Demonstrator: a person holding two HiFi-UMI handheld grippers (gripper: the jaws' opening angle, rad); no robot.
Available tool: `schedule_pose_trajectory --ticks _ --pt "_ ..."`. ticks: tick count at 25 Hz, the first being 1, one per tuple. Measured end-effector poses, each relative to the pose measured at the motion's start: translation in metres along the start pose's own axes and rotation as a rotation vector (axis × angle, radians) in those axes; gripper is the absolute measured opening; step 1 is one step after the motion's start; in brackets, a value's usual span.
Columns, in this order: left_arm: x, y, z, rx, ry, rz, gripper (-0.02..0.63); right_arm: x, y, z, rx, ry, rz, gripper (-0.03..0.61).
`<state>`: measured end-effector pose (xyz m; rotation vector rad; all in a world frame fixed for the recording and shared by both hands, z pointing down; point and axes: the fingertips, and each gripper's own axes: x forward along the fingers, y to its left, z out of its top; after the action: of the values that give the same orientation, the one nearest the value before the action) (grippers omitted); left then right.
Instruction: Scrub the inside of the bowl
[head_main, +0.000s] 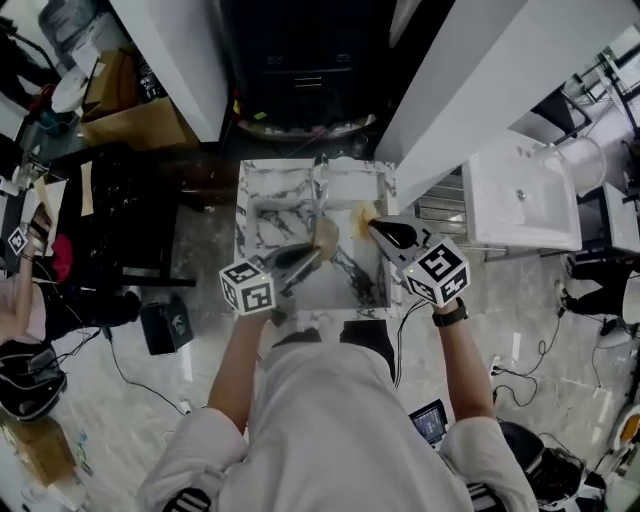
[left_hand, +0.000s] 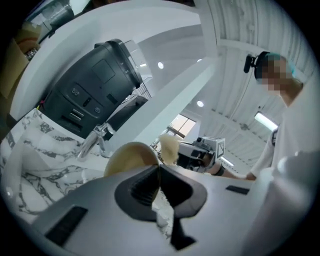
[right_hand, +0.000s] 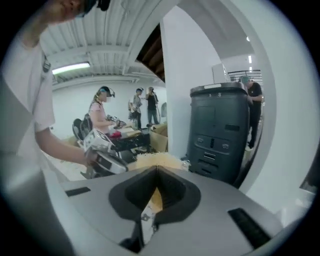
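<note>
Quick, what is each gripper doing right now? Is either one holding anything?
Left gripper: closed on the rim of the tan bowl.
Right gripper: closed on a yellow fibrous scrubber.

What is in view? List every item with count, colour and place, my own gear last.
sink: one, white-and-grey marble, centre
faucet: one, chrome, sink's back edge
bowl: one, tan, held over the sink
scrubber: one, pale yellow, right of the bowl
machine: one, dark grey, behind the sink
washbasin: one, white, far right
cardboard box: one, brown, upper left
left gripper: one, grey, shut on the bowl's rim
right gripper: one, grey, shut on the scrubber
</note>
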<state>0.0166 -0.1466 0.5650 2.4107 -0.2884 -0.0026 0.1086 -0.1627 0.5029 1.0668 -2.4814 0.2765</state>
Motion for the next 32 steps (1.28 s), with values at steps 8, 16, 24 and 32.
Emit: schedule_pose_trajectory --ticks 8,16,24,32 --pt "0.007 -0.067 0.015 0.101 -0.002 -0.182 0.021 -0.006 0.050 0.047 -0.093 -0.051 0.170 0.012" --pt "-0.001 -0.099 0.044 0.095 -0.095 -0.249 0.021 0.003 0.006 0.042 0.050 -0.071 0.244 0.012" --pt "-0.018 -0.109 0.109 -0.042 -0.340 -0.305 0.021 0.018 0.001 0.040 0.197 -0.145 0.349 0.012" --pt "-0.023 -0.055 0.146 -0.065 -0.460 -0.095 0.021 0.005 0.055 0.044 0.169 -0.162 0.427 0.012"
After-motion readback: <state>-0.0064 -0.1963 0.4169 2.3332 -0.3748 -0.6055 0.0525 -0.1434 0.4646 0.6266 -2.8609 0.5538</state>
